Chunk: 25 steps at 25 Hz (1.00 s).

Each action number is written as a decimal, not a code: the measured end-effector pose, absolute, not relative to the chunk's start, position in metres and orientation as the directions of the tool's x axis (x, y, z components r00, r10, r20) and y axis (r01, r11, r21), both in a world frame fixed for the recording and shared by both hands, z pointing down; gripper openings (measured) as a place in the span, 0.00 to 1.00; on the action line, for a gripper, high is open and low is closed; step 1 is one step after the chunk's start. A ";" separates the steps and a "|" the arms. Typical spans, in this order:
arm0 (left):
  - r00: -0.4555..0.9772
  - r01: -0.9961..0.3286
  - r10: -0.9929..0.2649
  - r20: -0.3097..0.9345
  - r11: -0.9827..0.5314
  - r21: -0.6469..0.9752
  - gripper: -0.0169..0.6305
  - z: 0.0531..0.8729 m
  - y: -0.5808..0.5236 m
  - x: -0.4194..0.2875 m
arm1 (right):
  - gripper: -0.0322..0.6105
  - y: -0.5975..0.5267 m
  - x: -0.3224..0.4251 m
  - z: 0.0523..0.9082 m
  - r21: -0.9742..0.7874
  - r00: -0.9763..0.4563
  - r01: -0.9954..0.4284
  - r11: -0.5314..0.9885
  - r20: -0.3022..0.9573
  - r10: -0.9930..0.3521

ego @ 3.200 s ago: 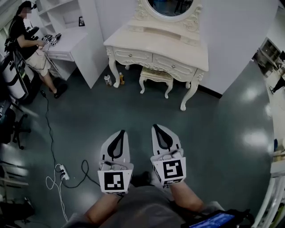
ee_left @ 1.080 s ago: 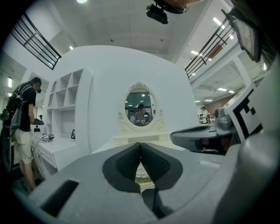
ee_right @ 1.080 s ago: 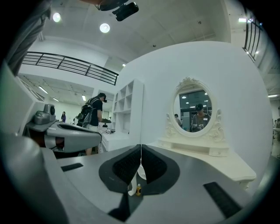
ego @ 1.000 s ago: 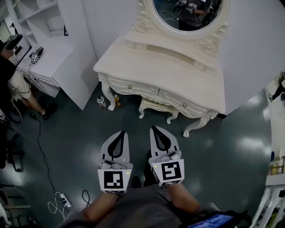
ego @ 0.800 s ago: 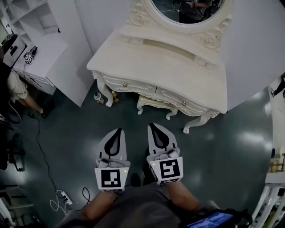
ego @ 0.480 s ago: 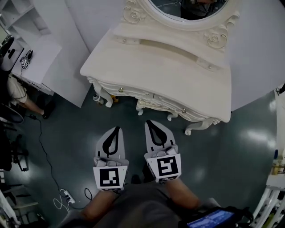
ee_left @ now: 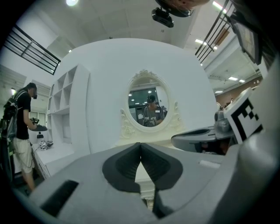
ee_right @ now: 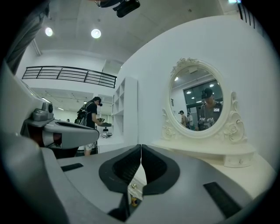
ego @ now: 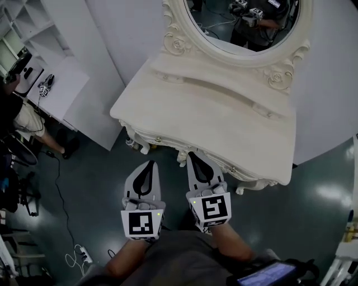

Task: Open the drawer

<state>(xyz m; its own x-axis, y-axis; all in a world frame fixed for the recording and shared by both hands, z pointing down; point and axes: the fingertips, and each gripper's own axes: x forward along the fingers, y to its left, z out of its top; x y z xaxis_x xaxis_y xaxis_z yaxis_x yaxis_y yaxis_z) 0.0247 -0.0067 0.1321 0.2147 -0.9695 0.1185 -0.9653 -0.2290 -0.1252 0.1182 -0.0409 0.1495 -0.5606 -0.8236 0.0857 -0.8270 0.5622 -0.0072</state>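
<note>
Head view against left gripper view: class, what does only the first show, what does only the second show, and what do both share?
Only the head view: a power strip with its cable on the floor, and the left gripper's own marker cube.
Only the left gripper view: ceiling lights and a black railing high up.
Both: the dressing table, its oval mirror, a person at the side desk, the left gripper and the right gripper, each with jaws together on nothing.
</note>
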 end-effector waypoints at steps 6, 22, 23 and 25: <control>0.186 -0.968 -0.980 0.074 -0.195 -0.157 0.05 0.109 -0.027 0.014 | 0.07 -0.067 0.109 0.126 0.026 -0.578 -0.816 0.578 0.028 -0.816; 0.286 -0.948 -0.945 0.162 -0.303 -0.094 0.05 0.174 -0.110 -0.027 | 0.07 -0.131 0.055 0.193 0.015 -0.555 -0.822 0.570 0.205 -0.806; 0.292 -0.948 -0.941 0.170 -0.308 -0.076 0.05 0.183 -0.113 -0.029 | 0.07 -0.131 0.053 0.202 0.011 -0.550 -0.824 0.567 0.225 -0.804; 0.303 -0.949 -0.934 0.189 -0.315 -0.033 0.05 0.203 -0.117 -0.033 | 0.07 -0.132 0.050 0.221 0.001 -0.541 -0.828 0.561 0.259 -0.800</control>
